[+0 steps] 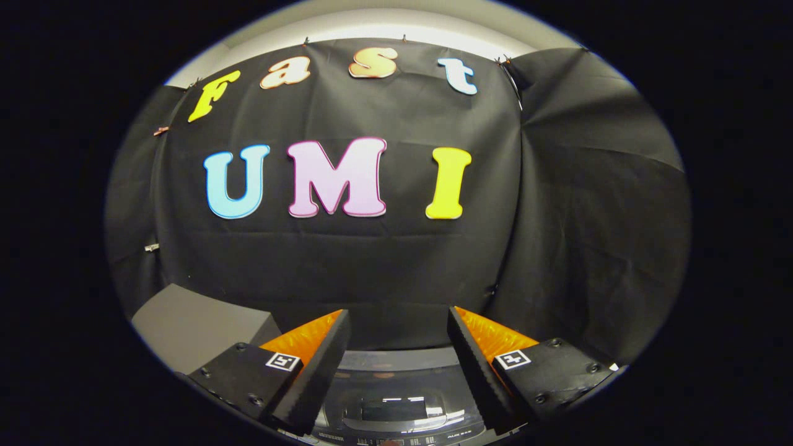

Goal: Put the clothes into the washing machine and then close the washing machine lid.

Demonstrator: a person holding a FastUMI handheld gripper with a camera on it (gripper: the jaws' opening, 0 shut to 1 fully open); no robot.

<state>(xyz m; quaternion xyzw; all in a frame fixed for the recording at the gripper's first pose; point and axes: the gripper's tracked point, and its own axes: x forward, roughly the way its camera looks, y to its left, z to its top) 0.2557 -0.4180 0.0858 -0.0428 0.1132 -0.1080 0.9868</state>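
Observation:
My gripper is open, its two fingers spread wide with nothing between them. Below and between the fingers lies the washing machine, seen from above: a dark glossy lid with reflections and a control strip along the near edge. The lid looks down flat, though I cannot tell this for sure. The gripper is held above the machine and points at the black cloth wall behind it. No clothes are in sight.
A grey box or surface stands to the left of the machine, beside the left finger. The black cloth wall hangs close behind the machine and wraps around on the right.

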